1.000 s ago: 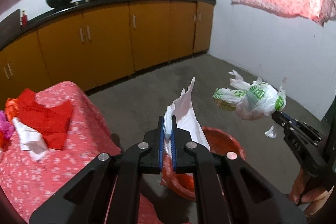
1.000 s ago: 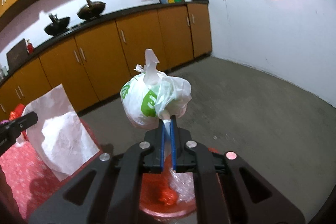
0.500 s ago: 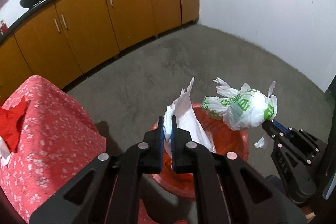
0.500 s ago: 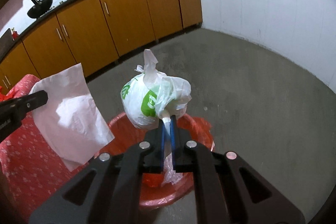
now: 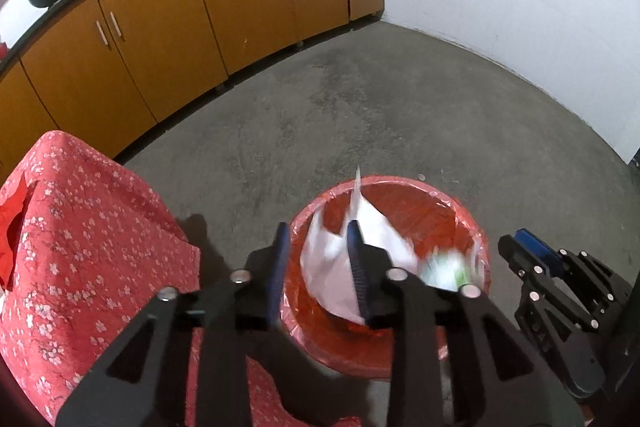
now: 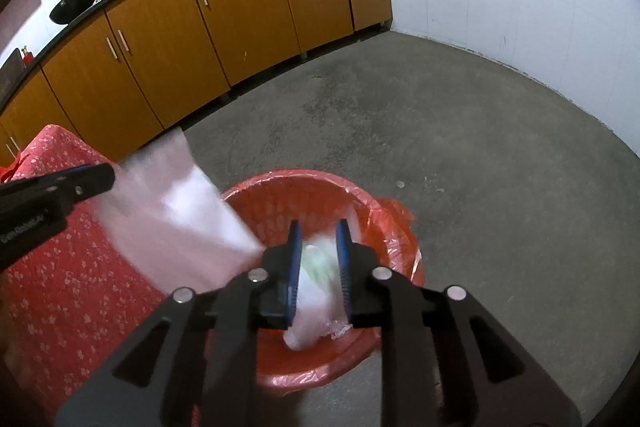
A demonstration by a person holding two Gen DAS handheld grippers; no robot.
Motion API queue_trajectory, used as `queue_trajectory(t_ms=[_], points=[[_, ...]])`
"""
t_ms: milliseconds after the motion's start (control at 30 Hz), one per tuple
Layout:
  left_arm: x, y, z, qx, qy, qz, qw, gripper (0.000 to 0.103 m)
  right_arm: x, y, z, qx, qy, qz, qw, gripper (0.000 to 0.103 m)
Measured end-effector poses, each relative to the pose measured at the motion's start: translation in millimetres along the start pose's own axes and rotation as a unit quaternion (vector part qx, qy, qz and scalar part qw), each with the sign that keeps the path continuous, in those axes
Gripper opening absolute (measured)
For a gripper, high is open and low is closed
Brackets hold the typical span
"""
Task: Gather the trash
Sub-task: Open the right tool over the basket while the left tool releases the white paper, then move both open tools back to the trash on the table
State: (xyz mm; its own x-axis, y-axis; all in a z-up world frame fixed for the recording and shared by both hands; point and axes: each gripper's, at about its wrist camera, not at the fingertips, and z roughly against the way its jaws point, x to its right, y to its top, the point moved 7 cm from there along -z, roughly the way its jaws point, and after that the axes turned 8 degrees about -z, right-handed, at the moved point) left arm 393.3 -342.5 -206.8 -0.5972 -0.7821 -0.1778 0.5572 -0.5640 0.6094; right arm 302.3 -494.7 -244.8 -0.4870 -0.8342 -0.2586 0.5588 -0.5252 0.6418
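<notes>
Half a second ago both grippers were clamped on their loads above the bin; now both have let go. The left gripper [image 5: 316, 247] has its jaws spread wide, and the white paper sheet [image 5: 352, 267] it carried is loose, blurred with motion, one edge against the right-hand blue pad and its lower part already inside the red bin [image 5: 420, 195]. The right gripper [image 6: 318, 255] is likewise parted with nothing pinched, and the green-and-white plastic bag [image 6: 316, 279] is a smear between its 2 pads, dropping into the bin's red liner [image 6: 396, 219] (whether it touches the pads I cannot tell).

Both cameras have tipped further down than before, so the bin fills more of each view. The left gripper points down over the bin's near-left rim; the right gripper hangs over the middle of the bin, with the left one just beside it at its left. The bin stands on the grey concrete floor [image 5: 360, 99], just beside the red floral cloth [image 5: 80, 227]. The orange cabinets [image 6: 200, 35] line the far wall.
</notes>
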Motion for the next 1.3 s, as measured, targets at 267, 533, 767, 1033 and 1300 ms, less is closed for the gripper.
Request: queue_trajectory(t_ms=[267,533,767,1033,1300], points=[[-13.4,4.5,18.8,0.022,0.011,0.023,0.9994,0.031,0.1,7.2,10.7,0.012,0.0,0.005,1.0,0.019],[-62.3,-1.2,77.4,0.074,0.019,0.074,0.9943,0.031,-48.1,25.4,44.4,0.035,0.028,0.044,0.998,0.019],[-143.5,-41.2,144.6,0.106,0.062,0.127,0.9843,0.031,-150.1,37.2,90.6,0.047,0.111,0.088,0.989,0.03],[-248.5,-134.9,196.7,0.093,0.155,0.195,0.964,0.032,-310.5,-4.5,126.4,-0.002,0.239,0.174,0.955,0.043],[-337.0,-224.2,230.0,0.067,0.227,0.27,0.9335,0.034,-416.0,-57.1,125.3,-0.035,0.267,0.258,0.928,0.058]])
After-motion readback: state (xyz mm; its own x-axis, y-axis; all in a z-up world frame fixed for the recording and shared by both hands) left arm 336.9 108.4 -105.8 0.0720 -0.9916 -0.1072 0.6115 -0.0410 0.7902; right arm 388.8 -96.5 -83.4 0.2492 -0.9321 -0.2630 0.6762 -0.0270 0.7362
